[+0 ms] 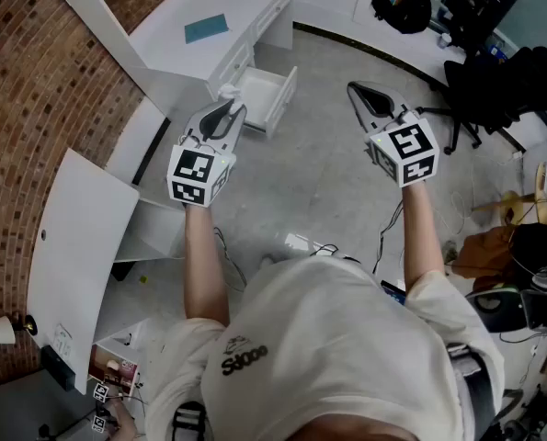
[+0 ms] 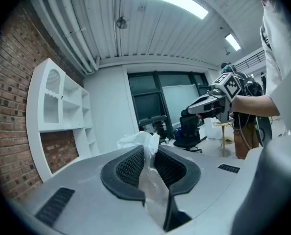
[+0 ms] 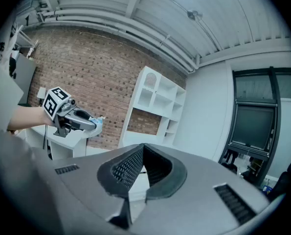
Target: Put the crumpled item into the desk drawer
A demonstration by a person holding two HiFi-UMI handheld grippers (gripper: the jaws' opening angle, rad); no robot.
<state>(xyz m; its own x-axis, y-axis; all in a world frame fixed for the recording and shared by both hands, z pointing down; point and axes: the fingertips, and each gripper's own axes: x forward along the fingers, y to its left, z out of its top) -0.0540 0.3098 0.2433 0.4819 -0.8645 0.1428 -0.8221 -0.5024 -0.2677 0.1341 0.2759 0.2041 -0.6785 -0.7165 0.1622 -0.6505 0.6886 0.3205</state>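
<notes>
From where I stand, the left gripper (image 1: 225, 108) has its jaws pinched nearly together on the crumpled item (image 1: 227, 91). It is a thin white film, and a tuft (image 2: 135, 140) of it bunches up past the tips. The item is carried in the air at the drawer's (image 1: 285, 99) left rim, on the desk (image 1: 227, 7) side. It looks to be at the edge rather than squarely over the open box, and I can't judge how high above the drawer it hangs. The right gripper (image 1: 363, 95) is well to the right of the drawer, its jaws closed together with nothing between them.

The drawer is already pulled out, so what remains seems to be carrying the item over the opening and letting go.

Things I'd worry about:
- The grip is on a thin fold, not the bulk. A quick swing could let the film slide out, and it would drop to the floor beside the drawer.
- If it is released at the rim, so light a thing may drift or catch on the drawer's wall and hang half out.
- The film may cling to a pad when the jaws part and ride back out of the drawer.
- Going in low, the jaws could knock the drawer's side and nudge it towards shut.
</notes>
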